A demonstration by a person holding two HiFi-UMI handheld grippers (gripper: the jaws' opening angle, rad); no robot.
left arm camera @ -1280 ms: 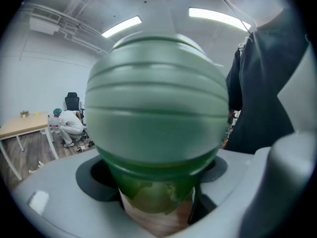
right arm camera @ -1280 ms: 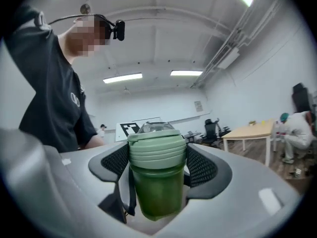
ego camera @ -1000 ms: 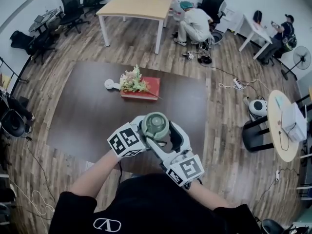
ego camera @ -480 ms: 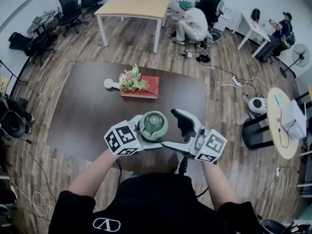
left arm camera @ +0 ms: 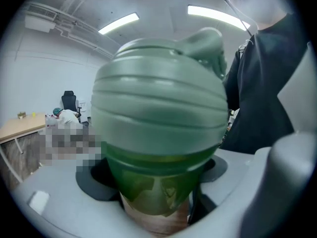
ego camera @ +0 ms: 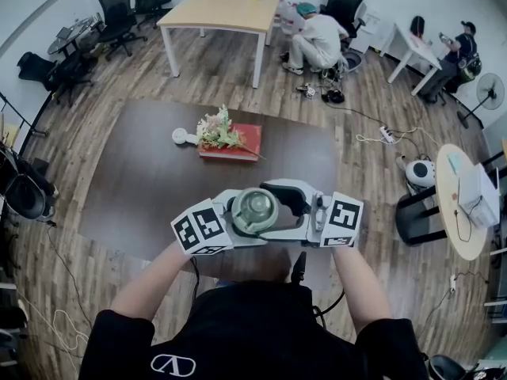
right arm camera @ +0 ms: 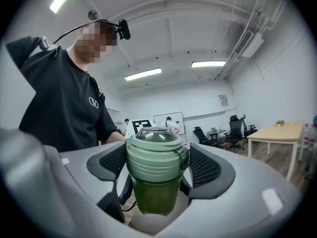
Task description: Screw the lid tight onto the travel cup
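Note:
I hold a green travel cup (ego camera: pixel 255 210) in the air above the near edge of the dark table (ego camera: pixel 142 180). My left gripper (ego camera: pixel 242 217) comes in from the left and is shut on the translucent green cup body (left arm camera: pixel 153 182). The ribbed lid (left arm camera: pixel 158 113) fills the left gripper view above the jaws. From the right, my right gripper (ego camera: pixel 273 210) reaches in level. Its jaws have just been closing, and the lid (right arm camera: pixel 154 157) now sits between its black pads (right arm camera: pixel 204 166), which touch it on both sides. The cup body (right arm camera: pixel 153 195) hangs below the right gripper (right arm camera: pixel 157 165).
A red book (ego camera: pixel 238 144) with a bunch of flowers (ego camera: pixel 215 130) and a small white object (ego camera: pixel 184 136) lie at the table's far side. Beyond stand a wooden table (ego camera: pixel 222 10), office chairs (ego camera: pixel 119 6) and a crouching person (ego camera: pixel 317 38).
My right gripper let go of the lid, swung open off to the right, then came back level with its jaws either side of the lid. The left gripper kept its hold on the cup.

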